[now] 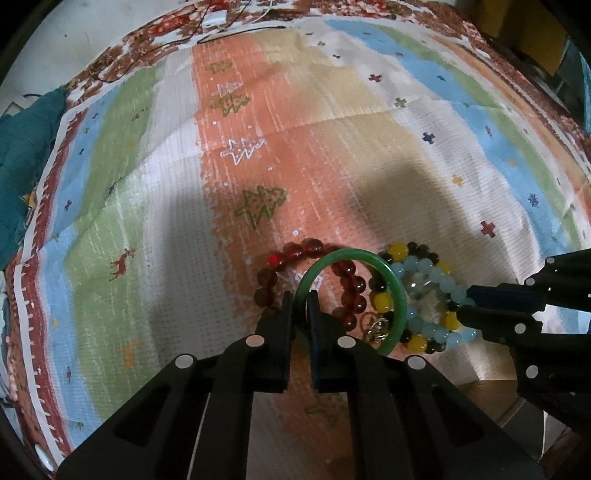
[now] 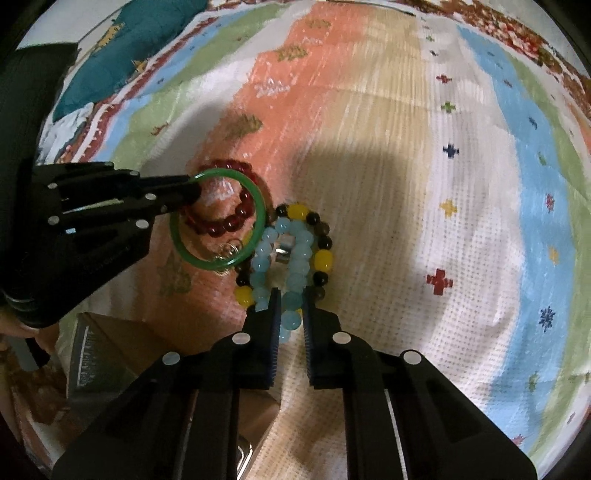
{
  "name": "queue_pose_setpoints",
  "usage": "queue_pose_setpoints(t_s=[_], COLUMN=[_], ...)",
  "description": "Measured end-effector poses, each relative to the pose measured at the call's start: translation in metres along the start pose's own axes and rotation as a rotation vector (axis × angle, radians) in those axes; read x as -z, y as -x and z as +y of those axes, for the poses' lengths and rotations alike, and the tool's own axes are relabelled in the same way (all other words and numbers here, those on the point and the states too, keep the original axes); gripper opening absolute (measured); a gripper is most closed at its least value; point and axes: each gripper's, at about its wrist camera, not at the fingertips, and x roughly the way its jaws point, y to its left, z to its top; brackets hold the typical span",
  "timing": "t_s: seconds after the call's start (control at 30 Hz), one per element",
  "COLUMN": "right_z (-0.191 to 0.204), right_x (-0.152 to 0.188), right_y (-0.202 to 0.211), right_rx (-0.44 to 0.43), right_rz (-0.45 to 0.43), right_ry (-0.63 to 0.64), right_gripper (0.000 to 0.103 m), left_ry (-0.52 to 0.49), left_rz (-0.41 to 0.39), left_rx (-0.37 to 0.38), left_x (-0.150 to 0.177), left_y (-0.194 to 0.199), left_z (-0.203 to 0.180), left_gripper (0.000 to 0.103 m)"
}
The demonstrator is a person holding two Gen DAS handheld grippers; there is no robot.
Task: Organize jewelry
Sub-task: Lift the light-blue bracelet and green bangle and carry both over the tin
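A green bangle (image 1: 397, 295) lies over a red bead bracelet (image 1: 352, 286) on a striped cloth. My left gripper (image 1: 300, 301) is shut on the bangle's near rim; it also shows in the right wrist view (image 2: 192, 186) holding the bangle (image 2: 258, 206). A light blue bead bracelet (image 2: 297, 258) sits inside a yellow-and-black bead bracelet (image 2: 323, 258). My right gripper (image 2: 291, 299) is shut on the blue bracelet's near beads. In the left wrist view the right gripper (image 1: 461, 304) reaches the blue bracelet (image 1: 436, 275) from the right. A small gold charm (image 1: 376, 328) lies inside the bangle.
The striped patterned cloth (image 1: 258, 155) covers the surface. A brown cardboard box (image 2: 110, 354) stands at the near left of the right wrist view. A teal cloth (image 1: 22, 147) lies at the far left edge. Cables (image 1: 221, 33) lie at the far edge.
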Motion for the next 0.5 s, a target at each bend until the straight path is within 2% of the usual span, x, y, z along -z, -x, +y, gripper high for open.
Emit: queue_pose_setpoints(t_s=[0.37, 0.5], right_z=[0.006, 0.007], right_x=[-0.004, -0.006], right_y=[0.028, 0.04], right_rx=[-0.01, -0.007], right_rz=[-0.084, -0.145], right_ry=[0.015, 0.001], right_gripper=[0.012, 0.012], left_ry=[0.005, 0.013], left_rz=[-0.053, -0.07], left_rx=[0.024, 0.03], left_x=[0.002, 0.005], left_y=[0.024, 0.032], left_z=[0.001, 0.002], left_gripper=[0.007, 0.007])
